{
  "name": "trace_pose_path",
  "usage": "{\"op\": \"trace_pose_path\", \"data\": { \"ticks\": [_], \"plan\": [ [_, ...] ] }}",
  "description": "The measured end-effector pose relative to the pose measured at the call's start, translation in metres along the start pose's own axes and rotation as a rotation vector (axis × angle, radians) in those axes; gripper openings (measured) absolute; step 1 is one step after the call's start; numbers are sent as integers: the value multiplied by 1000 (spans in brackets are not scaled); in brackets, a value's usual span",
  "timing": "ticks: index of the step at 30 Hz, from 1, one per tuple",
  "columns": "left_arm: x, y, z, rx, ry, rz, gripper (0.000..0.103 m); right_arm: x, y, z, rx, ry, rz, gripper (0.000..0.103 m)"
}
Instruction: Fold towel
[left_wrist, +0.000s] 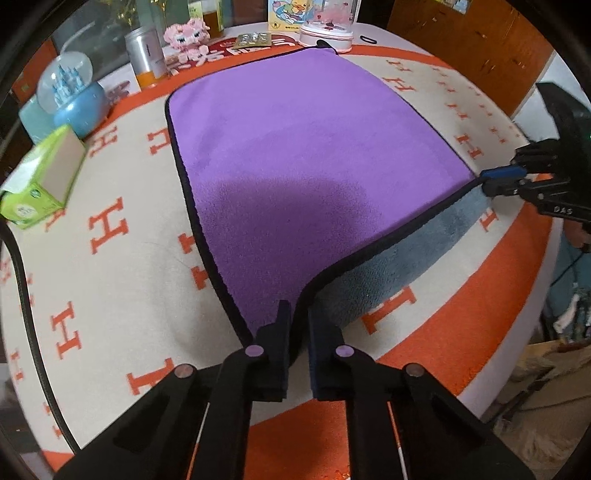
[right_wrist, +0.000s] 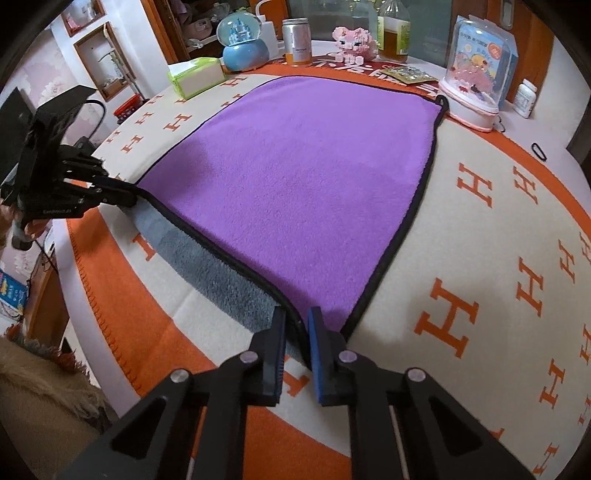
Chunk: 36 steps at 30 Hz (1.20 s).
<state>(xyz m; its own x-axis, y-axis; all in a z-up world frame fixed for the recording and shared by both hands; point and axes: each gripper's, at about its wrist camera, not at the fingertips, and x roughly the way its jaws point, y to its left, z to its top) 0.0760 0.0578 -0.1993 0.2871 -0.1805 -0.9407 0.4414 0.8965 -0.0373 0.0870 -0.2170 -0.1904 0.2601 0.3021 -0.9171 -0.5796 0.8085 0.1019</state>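
Note:
A purple towel (left_wrist: 306, 147) with a black hem and a grey underside (left_wrist: 388, 266) lies spread on the table. It also shows in the right wrist view (right_wrist: 314, 177). My left gripper (left_wrist: 298, 321) is shut on the towel's near left corner. My right gripper (right_wrist: 296, 323) is shut on the near right corner. Both corners are lifted, so the near hem hangs between them and the grey side (right_wrist: 214, 273) shows. Each gripper shows in the other's view: the right gripper (left_wrist: 495, 179) at the right, the left gripper (right_wrist: 127, 194) at the left.
A cream and orange H-patterned blanket (left_wrist: 110, 258) covers the table. At the far edge stand a green tissue box (left_wrist: 40, 181), a blue snow globe (left_wrist: 70, 96), a can (left_wrist: 146, 55), a pink block toy (left_wrist: 186, 33) and a pink-based dome (left_wrist: 327, 26). A hair tie (right_wrist: 538, 151) lies at right.

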Motion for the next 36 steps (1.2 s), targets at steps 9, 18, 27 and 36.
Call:
{"op": "trace_pose_path", "data": {
  "ticks": [9, 18, 27, 36],
  "plan": [
    [-12, -30, 6, -44, -31, 224, 4, -10, 8, -5, 29, -29, -71, 8],
    [-40, -30, 29, -144, -109, 358, 3, -40, -1, 26, 74, -96, -93, 7],
    [-69, 7, 109, -160, -205, 379, 3, -67, -28, 99, 157, -157, -167, 7],
    [-51, 49, 190, -150, -238, 378, 3, -48, -77, 177, 236, -175, -255, 7]
  ]
}}
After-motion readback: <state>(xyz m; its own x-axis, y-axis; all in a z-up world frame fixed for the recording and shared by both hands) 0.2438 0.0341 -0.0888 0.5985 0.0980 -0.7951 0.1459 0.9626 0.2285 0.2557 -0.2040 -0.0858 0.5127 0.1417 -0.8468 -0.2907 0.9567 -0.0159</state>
